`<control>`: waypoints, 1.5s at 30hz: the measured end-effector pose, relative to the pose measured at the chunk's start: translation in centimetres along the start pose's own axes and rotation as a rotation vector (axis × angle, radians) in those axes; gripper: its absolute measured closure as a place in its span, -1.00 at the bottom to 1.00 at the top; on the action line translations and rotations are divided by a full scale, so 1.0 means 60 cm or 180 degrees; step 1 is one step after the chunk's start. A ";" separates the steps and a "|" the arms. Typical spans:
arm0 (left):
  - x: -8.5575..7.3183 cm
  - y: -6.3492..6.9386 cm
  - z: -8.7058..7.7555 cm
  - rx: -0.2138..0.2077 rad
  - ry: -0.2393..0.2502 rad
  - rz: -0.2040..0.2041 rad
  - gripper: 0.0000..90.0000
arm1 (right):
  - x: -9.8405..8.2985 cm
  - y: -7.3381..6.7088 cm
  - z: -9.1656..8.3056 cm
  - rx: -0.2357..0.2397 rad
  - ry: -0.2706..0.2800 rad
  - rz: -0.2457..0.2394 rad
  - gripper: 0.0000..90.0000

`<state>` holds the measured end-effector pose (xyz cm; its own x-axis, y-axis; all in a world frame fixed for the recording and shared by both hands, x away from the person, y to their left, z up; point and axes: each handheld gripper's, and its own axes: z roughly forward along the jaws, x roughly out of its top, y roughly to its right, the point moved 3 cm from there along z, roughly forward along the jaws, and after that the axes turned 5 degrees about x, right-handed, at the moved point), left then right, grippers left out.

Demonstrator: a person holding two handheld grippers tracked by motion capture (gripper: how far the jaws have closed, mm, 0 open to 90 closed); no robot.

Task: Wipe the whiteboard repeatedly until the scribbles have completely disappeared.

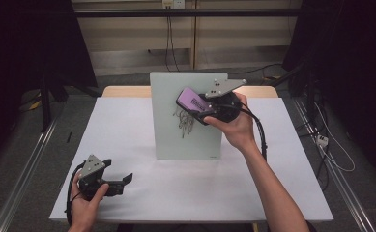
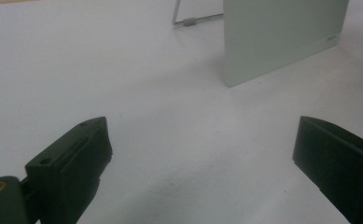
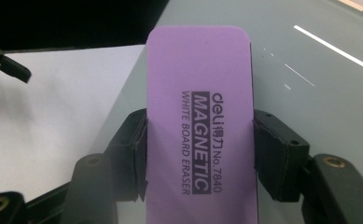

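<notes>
A pale green-grey whiteboard (image 1: 185, 140) stands upright in the middle of the table, with dark scribbles (image 1: 184, 123) on its face. My right gripper (image 1: 201, 108) is shut on a purple magnetic whiteboard eraser (image 1: 191, 100) and holds it at the board's upper right, just above the scribbles. In the right gripper view the eraser (image 3: 200, 93) sits lengthwise between the two black pads (image 3: 272, 149), with the board surface (image 3: 319, 84) behind it. My left gripper (image 1: 122, 181) rests on the table at the front left, open, with nothing between its fingers (image 2: 72, 158).
A white sheet (image 1: 127, 130) covers the table. The board's lower corner (image 2: 282, 42) and a metal stand leg (image 2: 188, 21) lie ahead of the left gripper. Cables and dark frames surround the table on the floor.
</notes>
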<state>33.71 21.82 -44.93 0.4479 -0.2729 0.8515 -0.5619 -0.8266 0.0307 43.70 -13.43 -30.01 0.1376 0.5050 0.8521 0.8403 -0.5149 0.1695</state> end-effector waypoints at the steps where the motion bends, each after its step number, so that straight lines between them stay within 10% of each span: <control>1: 0.000 0.000 0.000 0.0010 0.0004 -0.0002 -0.91 | -0.001 0.001 0.001 -0.0012 -0.0011 -0.0001 -0.08; 20: 0.000 0.002 0.002 -0.0018 -0.0015 0.0012 -0.91 | 0.012 -0.003 0.007 -0.0283 -0.0156 -0.0279 -0.08; 45: -0.001 0.003 0.004 -0.0023 -0.0054 0.0027 -0.90 | -0.047 -0.069 0.075 0.0046 -0.0550 -0.0491 -0.07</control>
<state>33.76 21.58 -45.11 0.4546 -0.2882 0.8427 -0.5709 -0.8206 0.0273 42.15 -9.62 -35.35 0.0935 0.6887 0.7190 0.8656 -0.4131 0.2831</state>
